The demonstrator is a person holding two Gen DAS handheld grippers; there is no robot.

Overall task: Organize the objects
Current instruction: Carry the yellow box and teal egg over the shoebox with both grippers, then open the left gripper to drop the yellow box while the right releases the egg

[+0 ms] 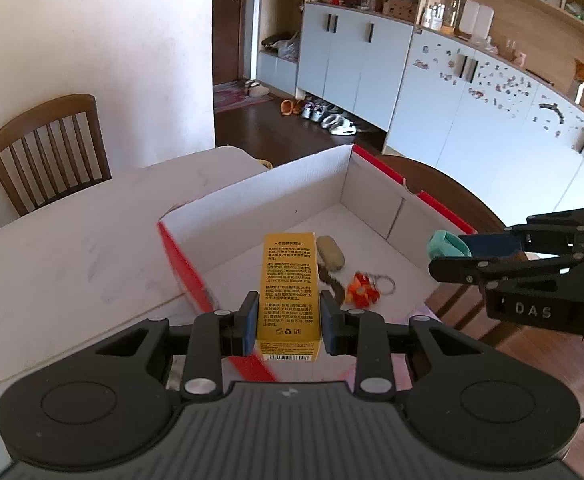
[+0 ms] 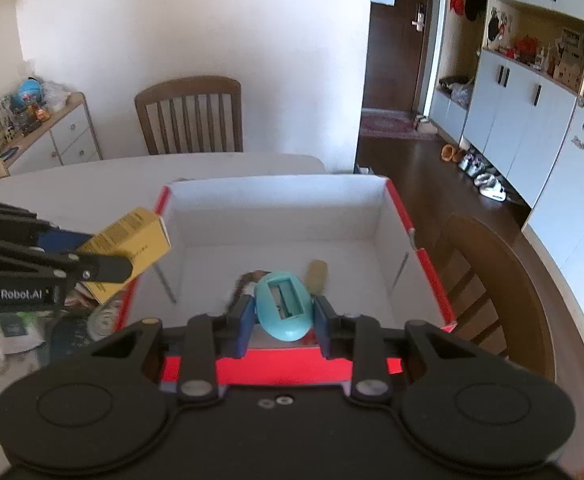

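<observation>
Below and just ahead of both tongs, the open cardboard box is lying with its long axis running away from them, a tan pouch and an orange trinket already resting on its floor. The left tongs are gripping a yellow carton lengthwise, pads pressing its sides, hanging over the near left wall. The right tongs are squeezing a teal egg-shaped sharpener over the near red rim, seemingly nearer to dropping it inside
</observation>
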